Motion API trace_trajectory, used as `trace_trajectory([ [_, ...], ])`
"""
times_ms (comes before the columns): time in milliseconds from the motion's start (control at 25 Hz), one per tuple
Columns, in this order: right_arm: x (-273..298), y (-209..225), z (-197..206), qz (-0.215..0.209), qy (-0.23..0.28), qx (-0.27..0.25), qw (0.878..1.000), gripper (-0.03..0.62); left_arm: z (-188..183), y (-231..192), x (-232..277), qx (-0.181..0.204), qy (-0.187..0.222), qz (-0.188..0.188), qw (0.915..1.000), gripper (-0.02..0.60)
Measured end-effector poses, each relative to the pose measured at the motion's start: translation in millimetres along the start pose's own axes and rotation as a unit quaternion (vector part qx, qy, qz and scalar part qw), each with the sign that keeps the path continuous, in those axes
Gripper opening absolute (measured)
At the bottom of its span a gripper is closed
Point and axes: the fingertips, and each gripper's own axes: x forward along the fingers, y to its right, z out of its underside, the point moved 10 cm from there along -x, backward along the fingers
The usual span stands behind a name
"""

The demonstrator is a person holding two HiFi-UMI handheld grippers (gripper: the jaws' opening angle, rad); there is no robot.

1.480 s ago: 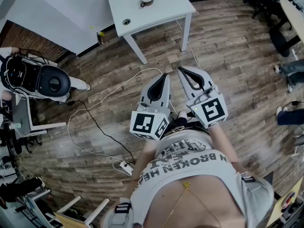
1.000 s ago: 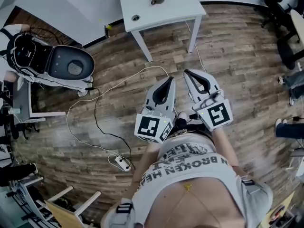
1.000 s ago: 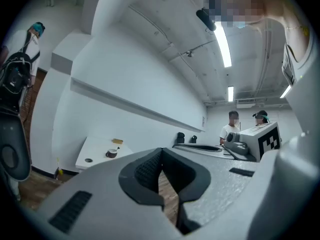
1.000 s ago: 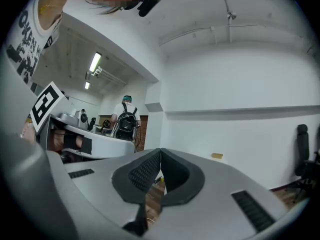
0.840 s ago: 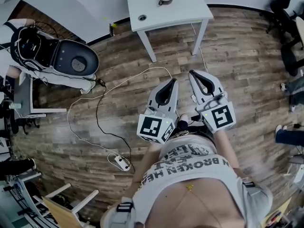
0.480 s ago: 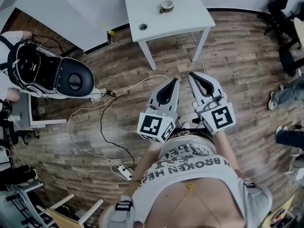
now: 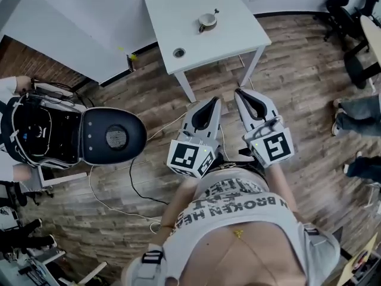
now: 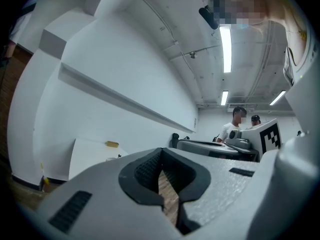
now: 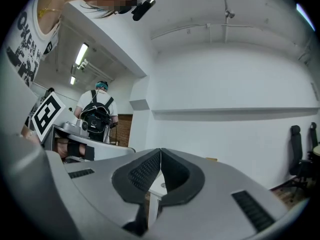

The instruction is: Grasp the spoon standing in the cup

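The spoon [image 7: 215,11] in the cup [image 7: 206,21] was too small to make out; a bystander's legs [image 7: 355,108] ran off the right edge.

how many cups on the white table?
1. The cup, spoon in it, stands on the white table toward its far edge. The round spot nearer us looks like a cable hole. None seems hidden.

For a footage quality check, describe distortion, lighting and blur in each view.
Head view: fisheye bends the table and floor planks; flat light, cup small yet sharp. Left gripper view: dark round vignette, ceiling lamp glares, left claw looms large. Right gripper view: same vignette, evenly lit wall, right claw fills the lower frame.
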Motion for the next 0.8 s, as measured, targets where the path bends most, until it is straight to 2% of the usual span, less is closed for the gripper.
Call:
trace_trajectory([
  [320, 44.0, -3.2, 11.4, 0.020, -0.012, 0.010, 1.000, 0.008, -6.1, -51.1, 10.0, 0.024, -0.014, 0.006, 0.9996, -0.002],
  [600, 58.3, 6.8, 19.6, 0.025, -0.028, 0.014, 0.999, 0.008, -1.6, -65.6, 26.9, 0.015, -0.022, 0.013, 0.9996, -0.002],
  [800, 81.1, 33.4, 28.0, 0.017, -0.030, 0.019, 0.999, 0.008, 0.0, -79.1, 56.4, 0.012, -0.023, 0.007, 0.9996, -0.002],
])
